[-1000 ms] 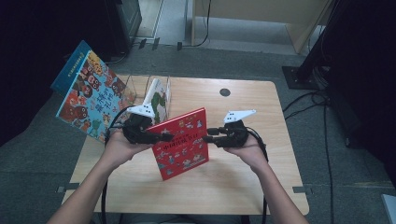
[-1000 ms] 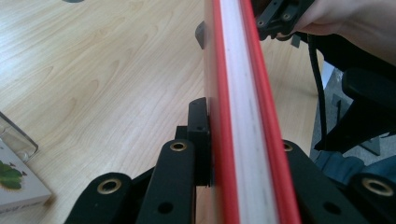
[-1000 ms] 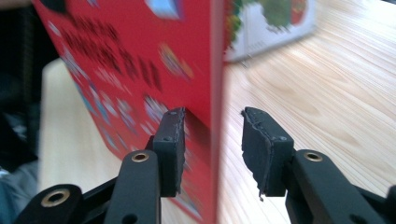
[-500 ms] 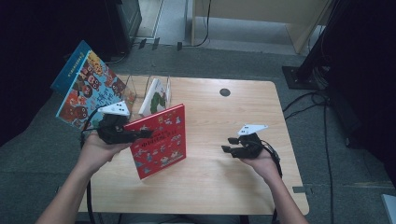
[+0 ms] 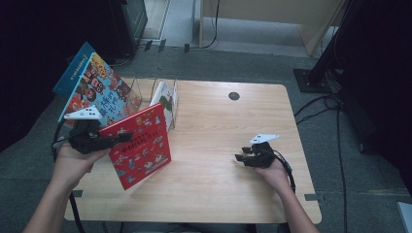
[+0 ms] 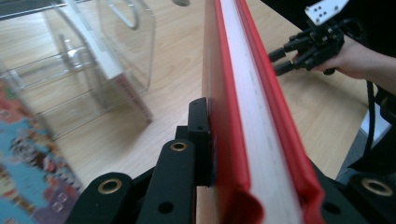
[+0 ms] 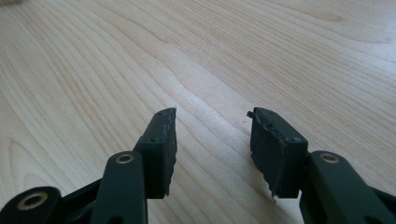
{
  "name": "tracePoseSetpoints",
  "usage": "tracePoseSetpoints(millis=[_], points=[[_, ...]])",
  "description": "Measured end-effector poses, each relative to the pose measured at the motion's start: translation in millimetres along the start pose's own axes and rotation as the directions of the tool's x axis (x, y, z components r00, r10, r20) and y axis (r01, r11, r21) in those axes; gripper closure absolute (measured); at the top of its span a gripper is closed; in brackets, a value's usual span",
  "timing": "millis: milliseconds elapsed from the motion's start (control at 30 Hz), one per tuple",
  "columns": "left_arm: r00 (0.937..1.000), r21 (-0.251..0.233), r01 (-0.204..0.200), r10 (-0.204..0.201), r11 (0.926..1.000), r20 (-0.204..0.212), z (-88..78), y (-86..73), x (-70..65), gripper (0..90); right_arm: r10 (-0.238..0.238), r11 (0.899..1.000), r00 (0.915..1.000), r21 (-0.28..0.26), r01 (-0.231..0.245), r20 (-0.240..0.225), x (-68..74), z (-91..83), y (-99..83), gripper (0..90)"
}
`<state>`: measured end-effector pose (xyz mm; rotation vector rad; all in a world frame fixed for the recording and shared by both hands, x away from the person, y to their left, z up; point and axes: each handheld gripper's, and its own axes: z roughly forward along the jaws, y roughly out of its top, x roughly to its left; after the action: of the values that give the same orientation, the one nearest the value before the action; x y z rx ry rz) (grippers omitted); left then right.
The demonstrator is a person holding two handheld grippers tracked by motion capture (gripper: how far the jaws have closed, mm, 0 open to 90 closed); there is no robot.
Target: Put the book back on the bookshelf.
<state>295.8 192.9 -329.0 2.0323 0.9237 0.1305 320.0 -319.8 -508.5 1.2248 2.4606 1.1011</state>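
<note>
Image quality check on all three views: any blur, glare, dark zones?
High view: soft overall, surroundings almost black, table evenly lit. Left gripper view: red book edge fairly sharp, clear rack behind hazy with glare streaks. Right gripper view: jaws crisp, wood grain softens toward the top.

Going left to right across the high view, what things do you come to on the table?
Left gripper → red book it holds → dark round spot on the table → right gripper.
</note>
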Motion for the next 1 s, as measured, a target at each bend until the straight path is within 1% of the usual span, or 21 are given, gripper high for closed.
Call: tracePoseSetpoints(millis=[100, 200, 267, 300, 333, 367, 433, 500, 567, 633, 700, 733, 867, 933, 1000], points=[[0.9991, -0.014, 0.03, -0.031, 0.9994, -0.03, -8.3, -3.3, 5.5, 80.4, -0.002, 1.0, 1.0, 0.002, 0.002, 0.005, -1.7, 3.4, -0.6, 50.7], [0.9946, -0.029, 0.074, -0.076, 0.9968, -0.07, -14.4, -6.6, 12.7, 80.4, -0.004, 1.0, 0.9999, -0.013, 0.004, 0.01, -1.7, 5.6, -1.8, 50.9], [0.9886, -0.039, 0.111, -0.114, 0.9931, -0.098, -17.2, -7.7, 17.5, 80.4, -0.004, 1.0, 0.9999, -0.023, 0.004, 0.013, -2.3, 6.5, -2.0, 50.8], [0.9858, -0.04, 0.122, -0.125, 0.9918, -0.111, -18.1, -7.7, 19.5, 80.4, -0.008, 1.0, 0.9998, -0.028, 0.009, 0.016, -2.9, 6.8, -2.3, 50.6], [0.9858, -0.04, 0.122, -0.125, 0.9918, -0.111, -18.1, -7.7, 19.5, 80.4, -0.008, 0.999, 0.9998, -0.033, 0.009, 0.019, -3.2, 7.0, -2.7, 50.5], [0.981, -0.04, 0.136, -0.14, 0.9899, -0.134, -19.3, -6.7, 22.6, 80.4, -0.009, 0.999, 0.9997, -0.035, 0.01, 0.021, -3.3, 7.0, -3.2, 50.4], [0.9764, -0.048, 0.148, -0.153, 0.9879, -0.152, -19.5, -4.8, 25.7, 80.4, -0.015, 0.999, 0.9996, -0.039, 0.016, 0.023, -3.3, 7.2, -3.7, 49.1], [0.9674, -0.071, 0.165, -0.176, 0.9836, -0.182, -19.1, -2.4, 28.5, 80.4, -0.023, 0.999, 0.9994, -0.038, 0.024, 0.025, -1.7, 7.6, -3.8, 46.3], [0.9603, -0.08, 0.166, -0.18, 0.9828, -0.213, -17.4, 1.3, 31.4, 80.4, -0.047, 0.999, 0.9983, -0.026, 0.048, 0.034, 0.9, 8.4, -3.0, 44.2], [0.954, -0.083, 0.171, -0.186, 0.9817, -0.235, -15.2, 6.0, 34.4, 80.4, -0.08, 0.997, 0.9954, -0.012, 0.08, 0.053, 4.3, 9.2, -2.5, 43.8], [0.9504, -0.075, 0.174, -0.187, 0.9819, -0.248, -13.0, 11.3, 37.2, 80.4, -0.105, 0.994, 0.9921, -0.005, 0.106, 0.068, 6.5, 9.7, -2.4, 43.7], [0.9473, -0.08, 0.182, -0.197, 0.98, -0.253, -11.4, 13.8, 38.7, 80.4, -0.109, 0.994, 0.9914, -0.003, 0.109, 0.073, 7.3, 9.9, -2.6, 43.6], [0.9433, -0.082, 0.186, -0.202, 0.9791, -0.264, -4.4, 24.3, 45.1, 80.4, -0.097, 0.995, 0.9926, -0.014, 0.098, 0.072, 7.0, 10.1, -3.4, 43.5], [0.9421, -0.085, 0.19, -0.206, 0.9782, -0.265, -0.9, 28.7, 48.3, 80.4, -0.104, 0.994, 0.9915, -0.023, 0.106, 0.078, 7.5, 10.3, -4.7, 43.3], [0.9398, -0.09, 0.195, -0.213, 0.9766, -0.268, 1.9, 32.2, 51.9, 80.4, -0.099, 0.994, 0.9917, -0.041, 0.102, 0.083, 8.0, 10.6, -7.1, 43.2]])
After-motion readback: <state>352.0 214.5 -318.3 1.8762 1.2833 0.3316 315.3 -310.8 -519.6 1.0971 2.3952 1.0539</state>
